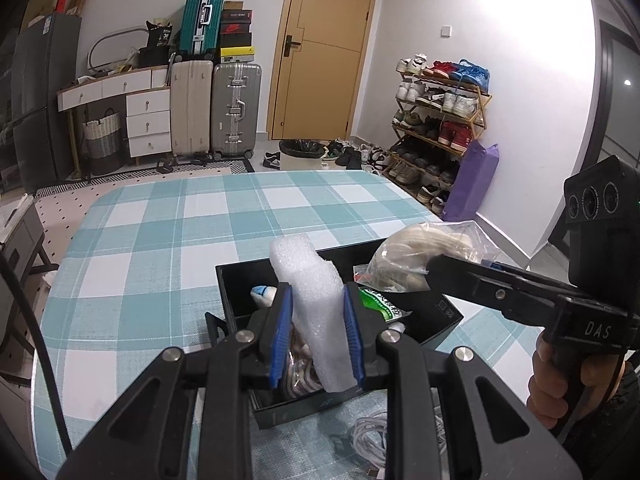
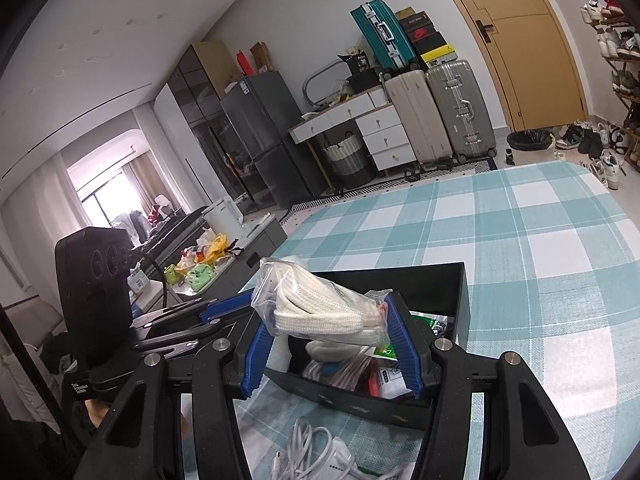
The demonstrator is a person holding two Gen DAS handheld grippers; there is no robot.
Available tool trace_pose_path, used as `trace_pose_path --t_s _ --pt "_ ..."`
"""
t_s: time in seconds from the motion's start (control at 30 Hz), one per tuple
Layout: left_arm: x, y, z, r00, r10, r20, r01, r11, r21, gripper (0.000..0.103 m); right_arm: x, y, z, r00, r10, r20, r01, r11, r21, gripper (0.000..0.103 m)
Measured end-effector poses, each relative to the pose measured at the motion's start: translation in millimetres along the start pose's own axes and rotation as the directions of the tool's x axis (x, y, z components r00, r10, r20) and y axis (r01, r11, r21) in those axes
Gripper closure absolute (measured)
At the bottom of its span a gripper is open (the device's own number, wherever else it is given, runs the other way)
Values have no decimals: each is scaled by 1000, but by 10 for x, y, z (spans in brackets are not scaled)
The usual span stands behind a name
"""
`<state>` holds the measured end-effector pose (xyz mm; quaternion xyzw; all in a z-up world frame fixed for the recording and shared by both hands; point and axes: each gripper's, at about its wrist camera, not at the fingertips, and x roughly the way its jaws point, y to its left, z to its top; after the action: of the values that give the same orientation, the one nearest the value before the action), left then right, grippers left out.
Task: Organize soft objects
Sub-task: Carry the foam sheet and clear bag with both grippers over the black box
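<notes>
Left wrist view: left gripper [image 1: 316, 328] clamps foam strip [image 1: 316, 300] above black box [image 1: 236, 292]. Right gripper [image 2: 332, 344] pinches bagged white cloth [image 2: 328, 312] over same box. Risks: grippers bump w/ each other; slick bag slips, lands on cables [image 2: 316, 452] outside.

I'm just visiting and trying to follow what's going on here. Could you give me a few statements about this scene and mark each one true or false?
1. The left hand-held gripper is clamped on a white foam piece. True.
2. The right hand-held gripper is empty. False: it holds a clear bag of cream cloth.
3. The black box sits on a checked teal cloth. True.
4. The box is empty. False: packets and other items lie inside.
5. White cables lie on the cloth outside the box. True.
</notes>
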<state>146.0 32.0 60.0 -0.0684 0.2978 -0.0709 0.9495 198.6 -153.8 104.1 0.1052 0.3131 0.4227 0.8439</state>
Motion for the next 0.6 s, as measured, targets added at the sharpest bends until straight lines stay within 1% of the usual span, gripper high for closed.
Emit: trace_pose_path --t_s 0.2,0.47,0.6 --pt "34 102 9 1000 12 -2 -12 1000 -25 79 161 -51 -2 1000 -7 -29 7 1000 9 49" --pt "218 140 -75 997 36 -63 -37 999 -22 79 341 -79 18 999 -22 -43 22 1000 7 49" --pt "319 120 -133 994 56 -91 -56 998 -4 79 446 -90 14 996 -74 -58 73 997 -10 49"
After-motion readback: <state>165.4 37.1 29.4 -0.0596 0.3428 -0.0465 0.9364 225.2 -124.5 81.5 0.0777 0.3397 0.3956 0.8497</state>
